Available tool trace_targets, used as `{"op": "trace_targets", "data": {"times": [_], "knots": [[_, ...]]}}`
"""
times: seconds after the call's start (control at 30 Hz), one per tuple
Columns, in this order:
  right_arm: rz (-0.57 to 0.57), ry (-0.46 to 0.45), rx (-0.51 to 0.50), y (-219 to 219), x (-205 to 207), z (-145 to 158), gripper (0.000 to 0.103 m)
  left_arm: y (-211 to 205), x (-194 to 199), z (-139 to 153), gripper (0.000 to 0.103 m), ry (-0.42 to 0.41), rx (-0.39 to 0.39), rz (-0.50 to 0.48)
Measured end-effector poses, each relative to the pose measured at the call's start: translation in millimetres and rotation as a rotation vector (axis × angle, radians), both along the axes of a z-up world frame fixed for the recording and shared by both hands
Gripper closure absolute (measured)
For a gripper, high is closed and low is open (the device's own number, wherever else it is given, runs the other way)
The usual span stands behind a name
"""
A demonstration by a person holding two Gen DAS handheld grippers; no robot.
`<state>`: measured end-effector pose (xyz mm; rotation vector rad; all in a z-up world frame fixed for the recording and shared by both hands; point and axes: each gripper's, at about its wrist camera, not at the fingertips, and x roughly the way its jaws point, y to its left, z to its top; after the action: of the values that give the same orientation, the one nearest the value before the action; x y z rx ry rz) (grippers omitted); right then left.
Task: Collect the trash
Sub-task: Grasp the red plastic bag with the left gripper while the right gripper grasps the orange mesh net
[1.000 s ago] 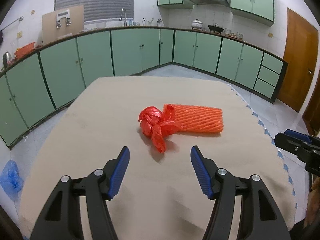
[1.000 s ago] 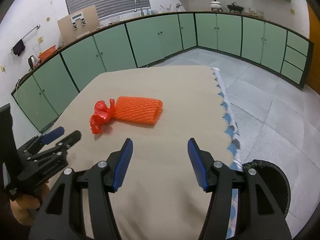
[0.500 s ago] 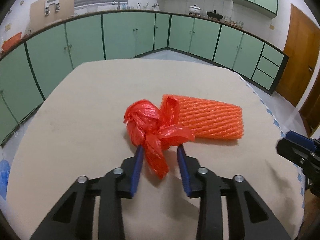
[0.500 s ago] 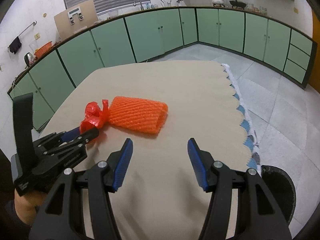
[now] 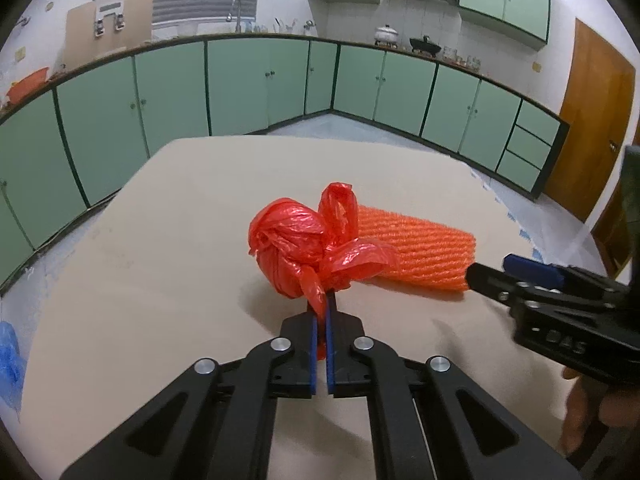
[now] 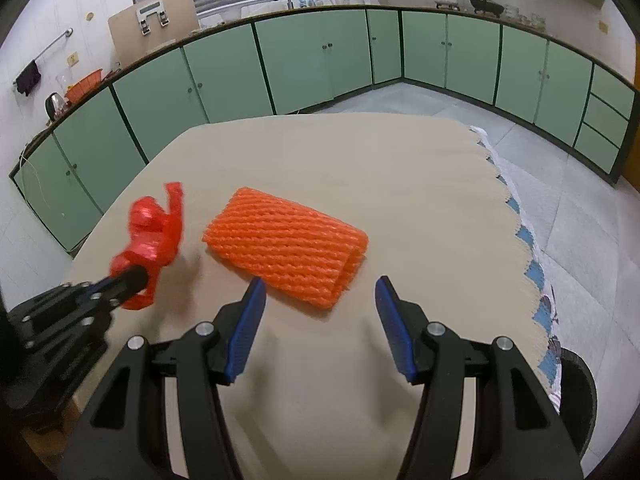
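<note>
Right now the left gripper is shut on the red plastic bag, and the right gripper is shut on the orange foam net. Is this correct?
Only the second part is wrong. The right gripper is open, its jaws spread wide just short of the orange foam net, as the right wrist view shows. The left gripper is indeed shut on the red plastic bag.

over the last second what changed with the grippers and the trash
The left gripper moved forward and shut on the red plastic bag, lifting it slightly away from the orange foam net. The right gripper advanced toward the net, jaws open. The net stayed put on the table.
</note>
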<state>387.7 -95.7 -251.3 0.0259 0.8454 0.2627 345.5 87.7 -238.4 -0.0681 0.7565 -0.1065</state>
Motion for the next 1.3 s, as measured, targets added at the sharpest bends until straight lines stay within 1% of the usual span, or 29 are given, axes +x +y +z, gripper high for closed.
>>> {"op": "trace_targets", "data": {"times": [0.23, 0.6, 0.73, 0.83, 0.9, 0.93, 1.0, 1.07, 1.13, 1.3], "knots": [[0.004, -0.002, -0.004, 4.6, 1.5, -0.7, 0.047, 0.4, -3.7, 4.8, 0.1, -0.008, 0.005, 0.002], [0.001, 0.005, -0.012, 7.0, 11.9, -3.8, 0.047, 3.1, -2.3, 2.2, 0.1, -0.001, 0.002, 0.016], [-0.001, 0.014, -0.016, 8.9, 19.0, -8.7, 0.04, 5.7, -4.5, 3.7, 0.1, -0.005, -0.002, 0.025], [0.006, 0.028, -0.024, 14.0, 25.9, -14.6, 0.04, 3.3, -4.6, 3.7, 0.1, -0.005, -0.005, 0.026], [0.023, 0.054, -0.037, 18.2, 31.0, -20.6, 0.047, 5.1, -4.8, 3.8, 0.1, -0.004, -0.006, 0.025], [0.039, 0.079, -0.046, 21.0, 34.0, -26.0, 0.057, 5.4, -4.8, 3.3, 0.1, -0.003, -0.008, 0.025], [0.052, 0.066, -0.059, 23.4, 33.2, -27.9, 0.062, 5.3, -5.0, 3.7, 0.1, -0.001, -0.008, 0.026], [0.084, 0.058, -0.057, 26.0, 29.9, -26.1, 0.08, 5.7, -5.4, 3.4, 0.1, 0.0, -0.01, 0.025], [0.09, 0.035, -0.071, 27.7, 24.9, -22.5, 0.086, 4.9, -5.9, 3.5, 0.1, 0.001, -0.008, 0.025], [0.092, 0.021, -0.049, 24.1, 16.4, -12.9, 0.088, 4.0, -7.2, 5.7, 0.1, -0.004, -0.007, 0.022]]}}
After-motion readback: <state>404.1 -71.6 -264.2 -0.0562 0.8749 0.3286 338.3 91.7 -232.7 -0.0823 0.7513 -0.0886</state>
